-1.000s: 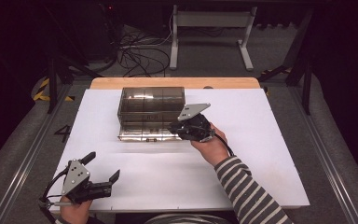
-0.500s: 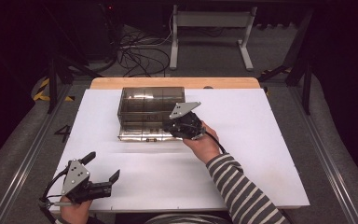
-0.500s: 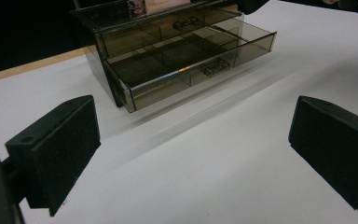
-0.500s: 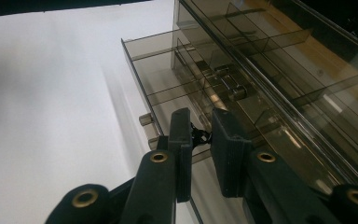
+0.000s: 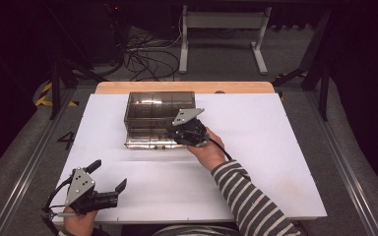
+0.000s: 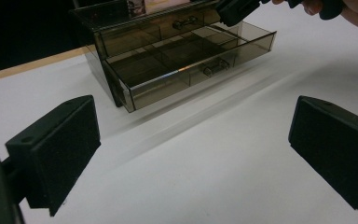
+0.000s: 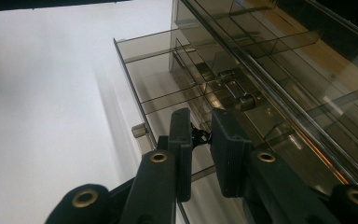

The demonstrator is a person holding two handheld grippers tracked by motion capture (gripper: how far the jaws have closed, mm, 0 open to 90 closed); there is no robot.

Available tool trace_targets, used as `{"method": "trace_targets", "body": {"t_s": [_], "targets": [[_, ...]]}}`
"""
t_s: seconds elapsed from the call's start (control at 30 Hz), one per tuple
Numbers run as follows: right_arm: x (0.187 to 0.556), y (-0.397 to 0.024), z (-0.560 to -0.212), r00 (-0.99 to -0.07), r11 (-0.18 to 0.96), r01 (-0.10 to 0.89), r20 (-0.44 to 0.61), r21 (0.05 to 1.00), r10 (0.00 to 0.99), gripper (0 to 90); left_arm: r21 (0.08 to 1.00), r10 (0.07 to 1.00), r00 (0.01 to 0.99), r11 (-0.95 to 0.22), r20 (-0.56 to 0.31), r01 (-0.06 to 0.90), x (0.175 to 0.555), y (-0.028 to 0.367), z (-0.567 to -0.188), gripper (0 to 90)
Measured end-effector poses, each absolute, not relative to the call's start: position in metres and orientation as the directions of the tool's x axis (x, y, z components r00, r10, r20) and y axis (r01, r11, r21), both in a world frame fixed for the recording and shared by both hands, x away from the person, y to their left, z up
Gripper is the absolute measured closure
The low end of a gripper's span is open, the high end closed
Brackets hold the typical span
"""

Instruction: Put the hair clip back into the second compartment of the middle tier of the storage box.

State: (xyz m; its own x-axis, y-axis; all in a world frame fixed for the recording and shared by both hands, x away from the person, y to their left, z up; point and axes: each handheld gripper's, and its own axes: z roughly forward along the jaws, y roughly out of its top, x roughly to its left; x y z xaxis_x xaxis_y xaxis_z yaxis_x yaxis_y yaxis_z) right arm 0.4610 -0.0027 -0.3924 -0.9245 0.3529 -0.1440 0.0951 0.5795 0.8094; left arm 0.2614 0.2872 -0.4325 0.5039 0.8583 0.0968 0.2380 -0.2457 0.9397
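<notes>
Right gripper view: small black thing (image 7: 199, 136) between nearly closed fingers (image 7: 227, 149).

A dark lab or studio — white-topped table (image 5: 275, 162), floor cables (image 5: 142, 51), metal stand (image 5: 224, 22).

The hand-held gripper (image 7: 200, 140) — jaws nearly closed — hangs over the open bottom drawer (image 7: 168, 88) of a smoky plastic organizer (image 7: 284, 70).

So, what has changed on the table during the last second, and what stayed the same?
The right gripper moved left along the front of the smoky transparent plastic drawer box, over its pulled-out bottom drawer. Its jaws are nearly shut around something small and dark. The box, the drawer and the open left gripper near the table's front edge stayed as they were.
</notes>
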Motion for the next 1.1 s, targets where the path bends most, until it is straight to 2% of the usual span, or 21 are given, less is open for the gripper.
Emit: {"method": "trace_targets", "body": {"t_s": [1.1], "targets": [[0.477, 0.029, -0.417, -0.926, 0.631, 0.126, -0.138, 0.765, 0.352, 78.7, 0.939, 0.857, 0.506, -0.248, 0.098, 0.239, 0.261, 0.287, -0.433, 2.8]]}}
